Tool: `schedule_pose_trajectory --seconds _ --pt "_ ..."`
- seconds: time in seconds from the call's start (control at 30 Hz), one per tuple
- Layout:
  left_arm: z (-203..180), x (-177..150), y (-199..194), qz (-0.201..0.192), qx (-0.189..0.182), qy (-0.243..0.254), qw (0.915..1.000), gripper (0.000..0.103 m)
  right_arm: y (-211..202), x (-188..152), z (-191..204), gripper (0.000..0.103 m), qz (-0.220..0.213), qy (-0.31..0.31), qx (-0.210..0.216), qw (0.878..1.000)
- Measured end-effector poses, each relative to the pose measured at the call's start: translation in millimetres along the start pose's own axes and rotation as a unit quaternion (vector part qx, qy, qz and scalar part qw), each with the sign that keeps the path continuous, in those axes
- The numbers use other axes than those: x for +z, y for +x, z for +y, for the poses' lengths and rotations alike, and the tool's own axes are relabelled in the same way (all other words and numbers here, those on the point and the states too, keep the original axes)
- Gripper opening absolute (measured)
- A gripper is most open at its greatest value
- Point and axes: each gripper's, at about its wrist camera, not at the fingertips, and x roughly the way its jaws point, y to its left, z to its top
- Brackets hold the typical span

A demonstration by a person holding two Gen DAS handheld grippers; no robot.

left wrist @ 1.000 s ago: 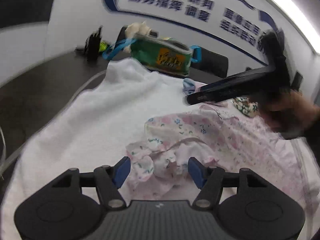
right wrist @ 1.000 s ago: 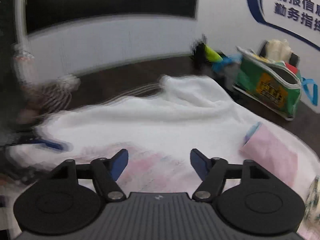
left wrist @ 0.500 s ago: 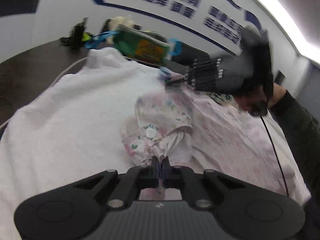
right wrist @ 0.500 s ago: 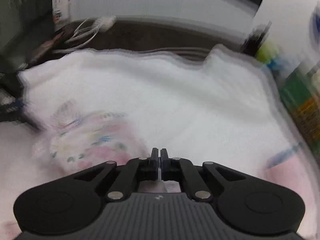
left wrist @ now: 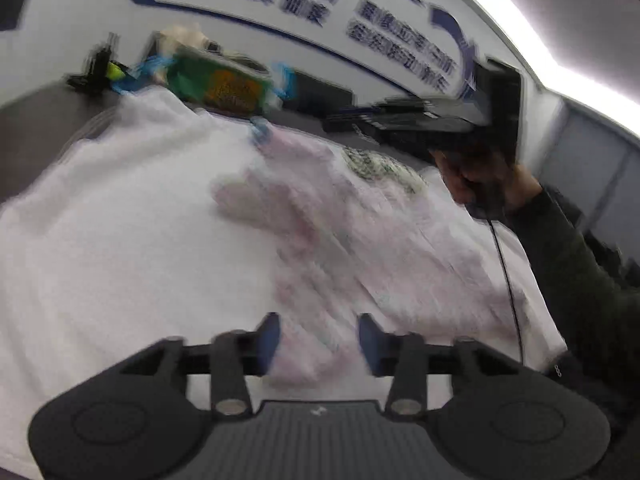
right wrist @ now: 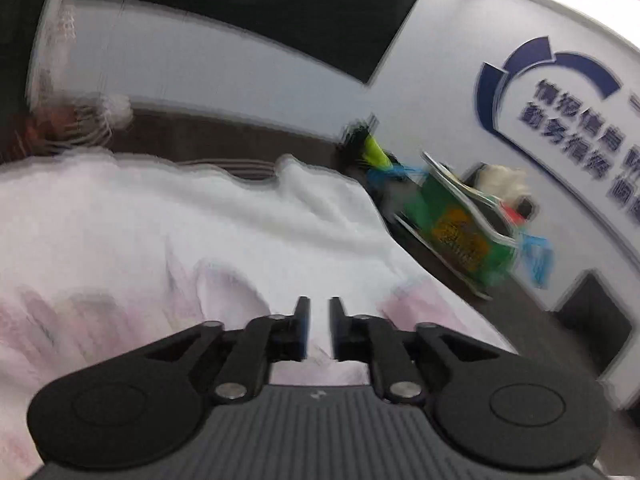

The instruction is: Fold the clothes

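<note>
The pink floral garment point(left wrist: 360, 236) lies spread and rumpled on the white towel point(left wrist: 120, 240) that covers the dark table point(left wrist: 36, 120); motion blur hides its folds. My left gripper point(left wrist: 318, 338) hangs just above the garment's near edge with its blue-padded fingers point(left wrist: 267, 338) wide apart and nothing between them. Half a second ago it was clamped on a bunched part of that cloth; it has since let go. My right gripper point(right wrist: 319, 328) is only narrowly parted, a slim gap between its fingers, above the pink cloth point(right wrist: 100, 320); I cannot tell whether it touches any fabric. Half a second ago its fingers were pressed together. In the left view my right hand point(left wrist: 484, 172) holds that gripper raised above the garment's far side. A green bag point(right wrist: 460, 232) stands on the table beyond the towel.
</note>
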Motion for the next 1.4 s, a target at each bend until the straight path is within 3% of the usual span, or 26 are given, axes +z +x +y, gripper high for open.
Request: schedule_pose_trajectory --seconds 0.03,0.07,0.1,0.23,0.27,0.3,0.33,0.37,0.43,0.5,0.6,0.67,0.73,0.8,0.87,0.93,1.0,1.07,1.13,1.23,1.3,1.4 --pt "2.8 4.1 -1.6 -0.008 0.004 -0.009 0.9999 0.046 2.5 8.3 -5.0 0.052 -0.01 0.018 0.048 0.999" --pt "2.5 10.0 4.6 -0.013 0.016 -0.016 0.9997 0.046 6.4 16.6 -9.0 0.061 -0.019 0.033 0.094 0.995" --pt "-0.1 14.7 14.2 -0.01 0.015 -0.017 0.9997 0.046 18.0 24.9 -6.6 0.062 -0.014 0.033 0.129 0.991" --pt "-10.4 22.6 47.5 0.017 0.022 -0.019 0.9995 0.045 83.4 40.6 32.8 0.071 0.095 -0.034 0.205 0.974" --pt "-12.9 22.4 54.6 0.027 0.025 -0.019 0.9991 0.034 97.3 38.2 42.0 0.069 0.124 -0.054 0.21 0.968" --pt "-15.5 22.2 61.8 0.037 0.029 -0.02 0.9987 0.019 105.7 34.0 48.6 0.061 0.151 -0.06 0.197 0.967" --pt "-17.5 21.7 66.0 0.04 0.033 -0.02 0.9984 0.012 112.1 29.0 48.9 0.011 0.169 -0.06 0.184 0.966" --pt "-17.3 20.2 59.2 0.021 0.035 -0.021 0.9989 0.013 115.2 24.8 47.3 0.002 0.175 -0.056 0.171 0.968" --pt "-16.9 17.4 45.2 -0.018 0.044 -0.023 0.9986 0.013 87.5 25.2 25.3 0.002 0.079 0.003 0.144 0.986" --pt "-16.8 18.6 29.7 -0.059 0.072 -0.034 0.9951 0.013 61.0 25.3 3.1 0.002 -0.016 0.065 0.119 0.991" --pt "-5.9 26.7 19.8 -0.091 0.089 -0.075 0.989 0.012 40.5 21.9 -30.9 0.003 -0.1 0.192 0.147 0.965" --pt "2.5 29.8 16.8 -0.101 0.127 -0.101 0.9815 0.013 47.6 24.8 -33.4 0.003 -0.126 0.221 0.168 0.952" --pt "12.0 32.4 14.1 -0.111 0.166 -0.129 0.9715 0.013 67.9 31.4 -32.9 0.005 -0.125 0.237 0.179 0.947" --pt "29.9 31.7 15.3 -0.113 0.215 -0.163 0.9561 0.014 99.2 39.7 -29.6 0.014 -0.093 0.239 0.154 0.954" --pt "40.6 30.4 18.4 -0.103 0.244 -0.18 0.9473 0.02 127.8 47.1 -22.1 0.037 -0.057 0.234 0.119 0.963" --pt "45.1 27.6 12.8 -0.108 0.269 -0.184 0.9393 0.02 139.8 53.8 -19.8 0.042 -0.028 0.217 0.07 0.973" --pt "47.8 25.2 4.3 -0.116 0.286 -0.179 0.9342 0.026 126.7 54.7 -18.8 0.043 -0.037 0.206 0.036 0.977" --pt "46.8 26.9 1.8 -0.117 0.277 -0.17 0.9383 0.044 109.5 50.1 -20.3 0.043 -0.047 0.19 0.047 0.979" --pt "46.5 27.1 2.8 -0.102 0.262 -0.154 0.9471 0.055 99.6 41.6 -18.5 0.043 -0.022 0.184 0.083 0.979" --pt "47.6 22.2 8.3 -0.058 0.245 -0.136 0.9582 0.055 96.0 29.6 -3.5 0.042 0.038 0.179 0.143 0.973" --pt "44.0 17.1 10.5 -0.044 0.244 -0.131 0.96 0.055 93.9 22.3 14.4 0.043 0.063 0.164 0.17 0.97" --pt "40.3 12.2 10.3 -0.04 0.219 -0.113 0.9683 0.045 73.9 11.2 32.3 0.043 0.055 0.146 0.179 0.972"
